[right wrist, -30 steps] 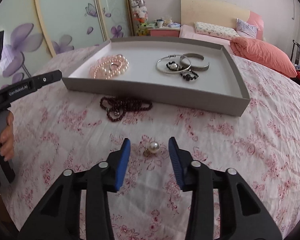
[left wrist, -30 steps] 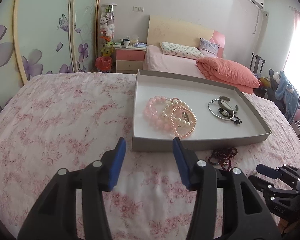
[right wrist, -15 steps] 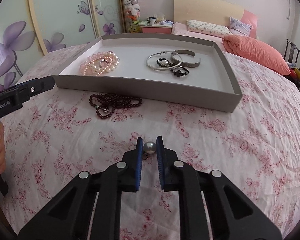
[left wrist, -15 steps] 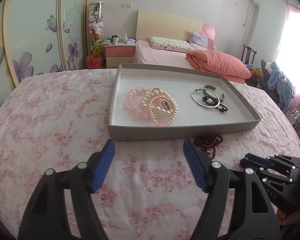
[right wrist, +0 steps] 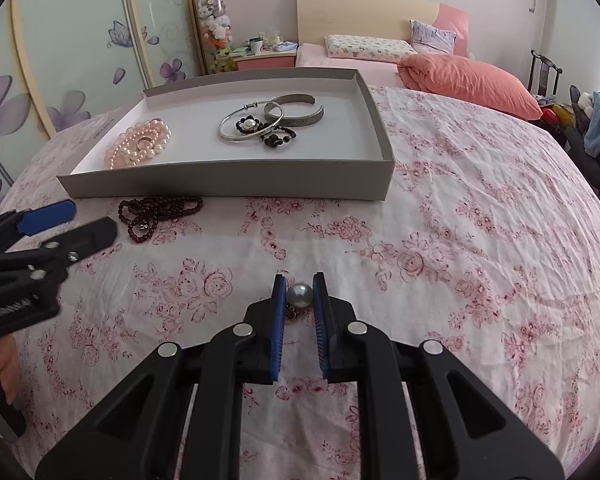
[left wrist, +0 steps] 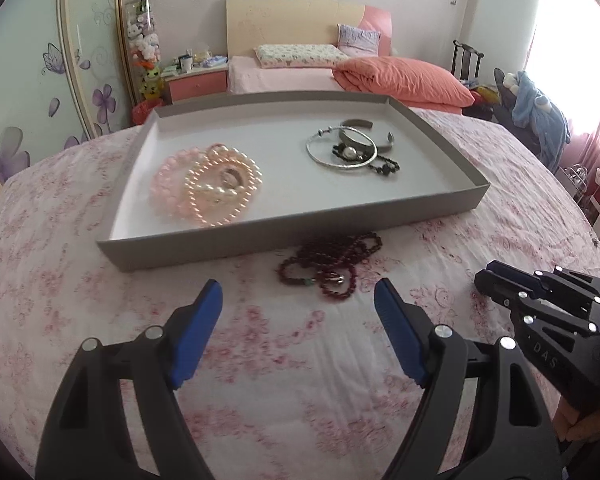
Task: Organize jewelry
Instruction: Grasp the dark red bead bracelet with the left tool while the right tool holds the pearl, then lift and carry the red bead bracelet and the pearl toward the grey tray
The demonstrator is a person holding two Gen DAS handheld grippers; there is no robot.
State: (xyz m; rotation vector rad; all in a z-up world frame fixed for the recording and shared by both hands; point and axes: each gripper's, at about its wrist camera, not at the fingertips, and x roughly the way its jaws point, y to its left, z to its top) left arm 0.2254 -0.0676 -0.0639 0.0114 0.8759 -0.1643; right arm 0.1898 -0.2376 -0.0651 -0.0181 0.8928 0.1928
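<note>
R gripper (right wrist: 299, 295) clamps pearl earring (right wrist: 299, 295), metal fitting toward camera; L gripper (left wrist: 298, 300) jaws spread, w/ nothing between.

Shallow grey cardboard tray (right wrist: 228, 186) sat on floral pink tablecloth (right wrist: 460, 240); dark red bead necklace (right wrist: 156, 212) lay just before it, pearl strands (right wrist: 140, 146) inside left, silver bangles (right wrist: 276, 120) inside right.

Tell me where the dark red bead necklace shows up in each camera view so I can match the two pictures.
Left wrist: the necklace lies center frame on the floral cloth, just in front of the tray's near wall, beyond the open left gripper.
Right wrist: the necklace lies left of center, again just in front of the tray, by its left end.
Shared landmark: the gray tray, holding the pink pearl bracelets.
</note>
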